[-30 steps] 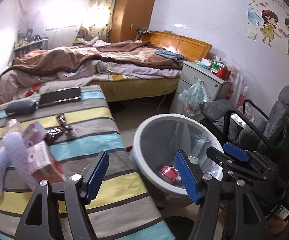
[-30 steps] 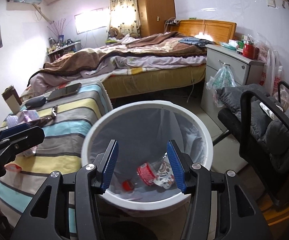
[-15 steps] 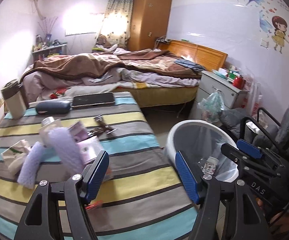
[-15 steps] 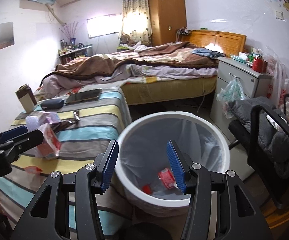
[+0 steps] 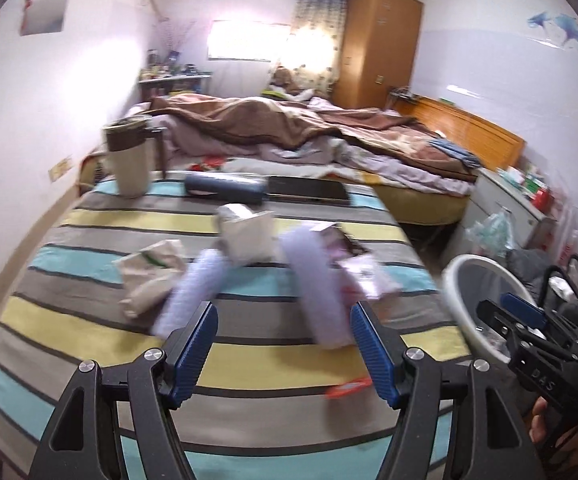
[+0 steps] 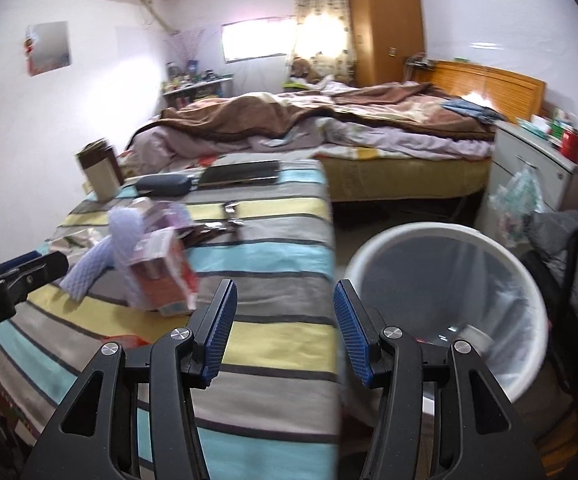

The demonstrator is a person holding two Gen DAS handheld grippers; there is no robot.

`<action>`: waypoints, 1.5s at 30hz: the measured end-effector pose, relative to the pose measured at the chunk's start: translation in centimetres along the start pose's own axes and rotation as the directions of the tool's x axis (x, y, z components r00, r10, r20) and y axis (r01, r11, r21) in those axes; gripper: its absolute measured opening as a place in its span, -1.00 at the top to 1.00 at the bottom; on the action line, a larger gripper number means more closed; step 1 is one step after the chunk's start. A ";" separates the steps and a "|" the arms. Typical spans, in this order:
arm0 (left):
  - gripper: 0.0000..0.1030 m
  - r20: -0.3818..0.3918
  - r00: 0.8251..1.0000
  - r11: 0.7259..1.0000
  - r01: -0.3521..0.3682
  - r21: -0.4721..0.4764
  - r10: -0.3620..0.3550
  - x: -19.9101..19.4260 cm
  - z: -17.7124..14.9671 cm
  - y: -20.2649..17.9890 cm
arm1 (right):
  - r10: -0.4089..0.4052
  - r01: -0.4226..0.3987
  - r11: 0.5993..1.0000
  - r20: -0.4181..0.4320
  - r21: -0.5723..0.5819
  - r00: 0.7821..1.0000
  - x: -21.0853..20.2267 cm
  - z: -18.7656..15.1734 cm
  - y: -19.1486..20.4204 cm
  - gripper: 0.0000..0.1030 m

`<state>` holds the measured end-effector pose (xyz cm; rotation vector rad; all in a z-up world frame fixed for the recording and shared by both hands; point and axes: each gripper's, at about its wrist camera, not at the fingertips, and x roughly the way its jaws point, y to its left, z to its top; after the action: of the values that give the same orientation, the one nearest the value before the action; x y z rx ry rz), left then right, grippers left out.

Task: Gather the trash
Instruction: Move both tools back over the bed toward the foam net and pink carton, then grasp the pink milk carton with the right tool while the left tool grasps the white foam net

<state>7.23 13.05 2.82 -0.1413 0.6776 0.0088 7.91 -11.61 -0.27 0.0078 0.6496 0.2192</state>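
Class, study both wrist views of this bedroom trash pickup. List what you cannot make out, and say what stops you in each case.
1. Trash bin contents: in the right wrist view, the right gripper arm and motion blur hide the bottom.
2. Print on the pink carton: blurred in both views.
3. Red scrap: left wrist view, too small and smeared to identify.
4. Bin in the left wrist view: its lower part is covered by the right gripper.
5. Bedside cabinet items: small and blurred.

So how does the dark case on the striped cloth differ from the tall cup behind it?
The dark case lies flat and is one dark colour; the tall cup stands upright, cream with a brown band on top. The case is long and low, the cup taller. Both sit at the striped cloth's far end.
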 end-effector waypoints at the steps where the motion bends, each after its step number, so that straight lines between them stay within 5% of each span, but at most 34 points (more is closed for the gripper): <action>1: -0.34 -0.001 1.000 1.000 -0.009 -0.004 0.009 0.0 -0.1 0.6 | 0.015 -0.015 1.000 -0.006 -0.019 1.000 0.3 0.1 0.7 -0.03; 9: -0.35 -0.042 0.998 0.997 -0.051 -0.055 0.048 1.4 -1.1 5.4 | 0.110 -0.112 0.991 -0.025 -0.079 0.994 1.8 0.1 3.9 -0.21; 20: -0.35 -0.123 0.991 0.994 -0.065 -0.084 0.055 4.5 -1.3 8.8 | 0.098 -0.104 0.989 -0.066 -0.101 0.993 4.3 0.4 6.0 -0.21; 35: -0.35 -0.170 0.985 0.998 -0.044 -0.043 0.036 8.8 0.2 8.4 | 0.178 -0.187 0.979 -0.105 -0.081 0.978 5.8 1.0 7.4 -0.21; 45: -0.35 -0.188 0.982 0.999 0.001 -0.043 -0.009 10.3 0.6 8.1 | 0.120 -0.131 0.990 -0.162 -0.056 0.979 7.4 0.6 7.3 -0.21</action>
<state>15.19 20.79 -4.19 -0.1863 0.8662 0.0052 12.56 -2.97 -3.66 -0.0330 0.8009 0.3660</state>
